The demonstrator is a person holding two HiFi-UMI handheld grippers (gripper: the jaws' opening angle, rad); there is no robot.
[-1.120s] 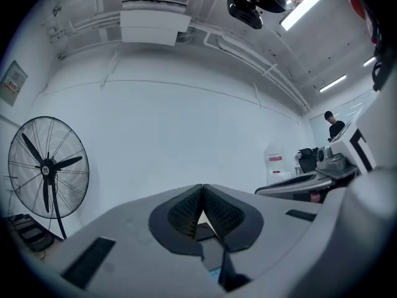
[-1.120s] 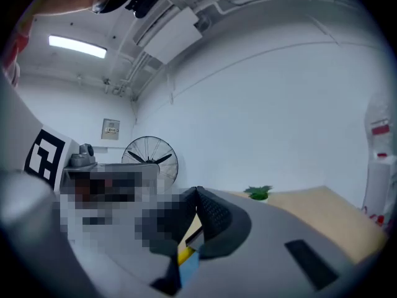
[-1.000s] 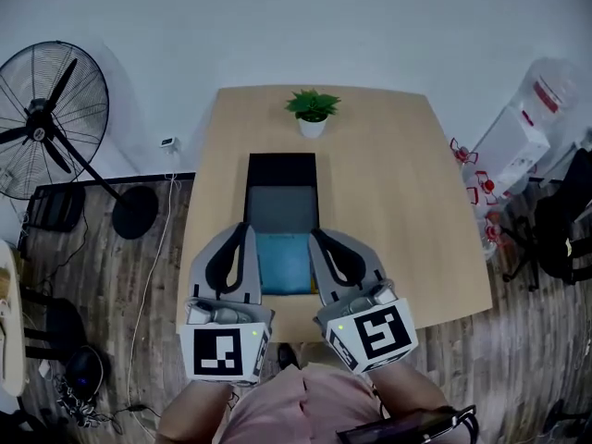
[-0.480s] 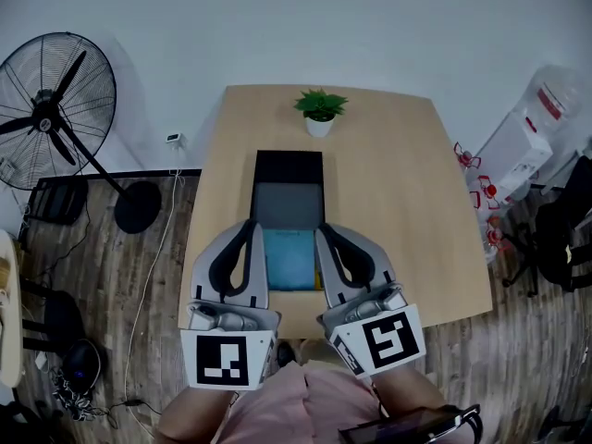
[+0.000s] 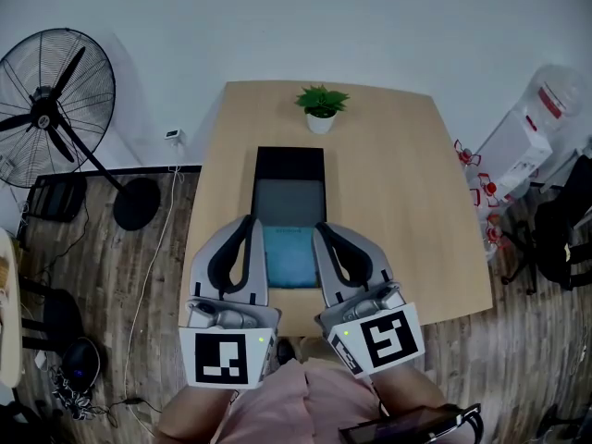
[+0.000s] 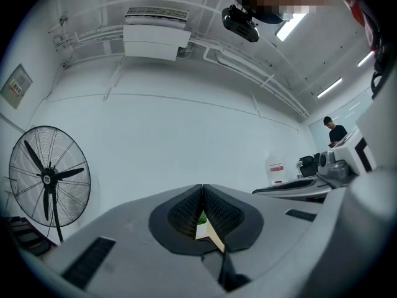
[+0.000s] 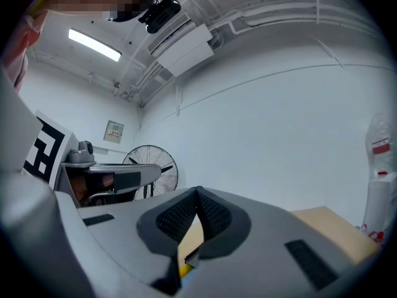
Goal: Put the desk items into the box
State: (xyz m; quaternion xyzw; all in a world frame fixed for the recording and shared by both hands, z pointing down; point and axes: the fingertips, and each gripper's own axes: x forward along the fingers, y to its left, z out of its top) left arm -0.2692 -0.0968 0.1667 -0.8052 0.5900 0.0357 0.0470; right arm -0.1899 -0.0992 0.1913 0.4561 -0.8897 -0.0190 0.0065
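Observation:
On the wooden table (image 5: 398, 211) a long stack lies between my two grippers: a black panel (image 5: 289, 162) at the far end, a grey panel (image 5: 289, 202) in the middle and a blue flat item (image 5: 289, 257) nearest me. I cannot tell which part is the box. My left gripper (image 5: 248, 220) rests just left of the blue item, jaws together and empty (image 6: 202, 188). My right gripper (image 5: 319, 228) sits just right of it, also shut on nothing (image 7: 198, 191). A yellow sliver (image 7: 185, 268) shows under the right jaws.
A small potted plant (image 5: 320, 109) stands at the table's far edge, also seen between the left jaws (image 6: 201, 219). A big floor fan (image 5: 51, 109) stands to the left on the wooden floor. White appliances and bags (image 5: 518, 146) crowd the right side.
The head view has shifted slightly sideways. Both grippers stay shut on either side of the blue item, almost where they were.

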